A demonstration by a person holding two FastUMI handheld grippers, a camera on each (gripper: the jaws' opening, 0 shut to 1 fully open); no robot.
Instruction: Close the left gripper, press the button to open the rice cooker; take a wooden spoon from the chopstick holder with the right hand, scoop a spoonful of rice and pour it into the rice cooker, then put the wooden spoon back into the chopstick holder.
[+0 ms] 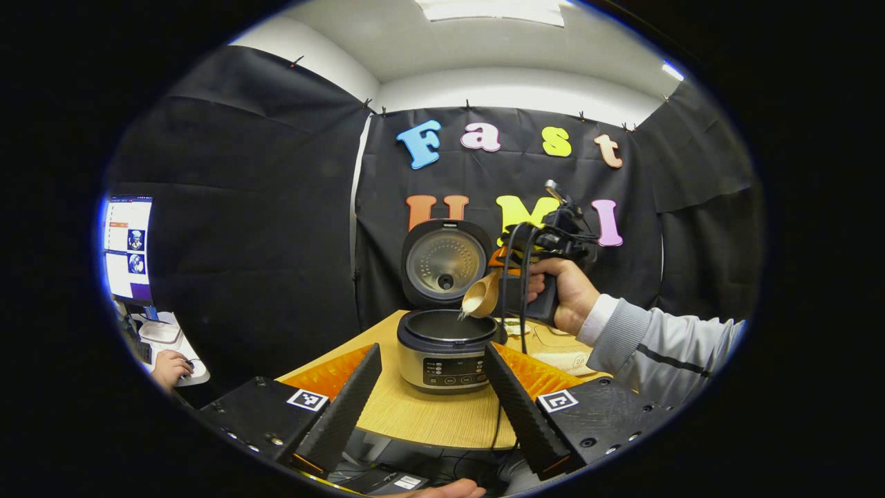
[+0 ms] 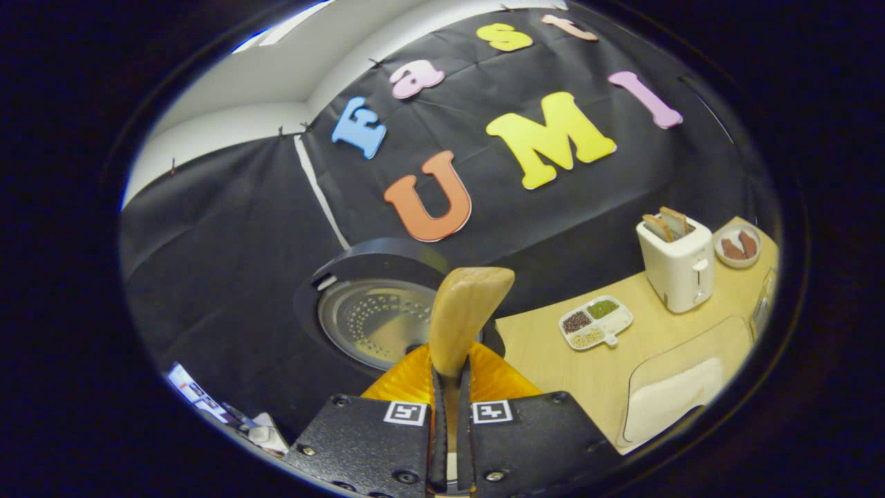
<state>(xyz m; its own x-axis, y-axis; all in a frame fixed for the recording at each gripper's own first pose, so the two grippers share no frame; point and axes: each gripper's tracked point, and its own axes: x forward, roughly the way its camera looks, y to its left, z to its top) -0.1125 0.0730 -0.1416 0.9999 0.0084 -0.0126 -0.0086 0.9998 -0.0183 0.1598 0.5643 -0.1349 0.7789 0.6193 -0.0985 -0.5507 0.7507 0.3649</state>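
The rice cooker stands on the wooden table with its lid raised upright. My left gripper is open in front of it, one finger either side of the cooker in the left gripper view, holding nothing. A hand holds my right gripper above the pot's right side. That right gripper is shut on the handle of the wooden spoon. The spoon is tilted bowl-down, and rice spills from it into the pot. The lid's inside shows behind the spoon.
A white toaster, a divided dish of grains, a small bowl and a tray of white rice sit on the table to the right. A monitor and a person's hand are far left.
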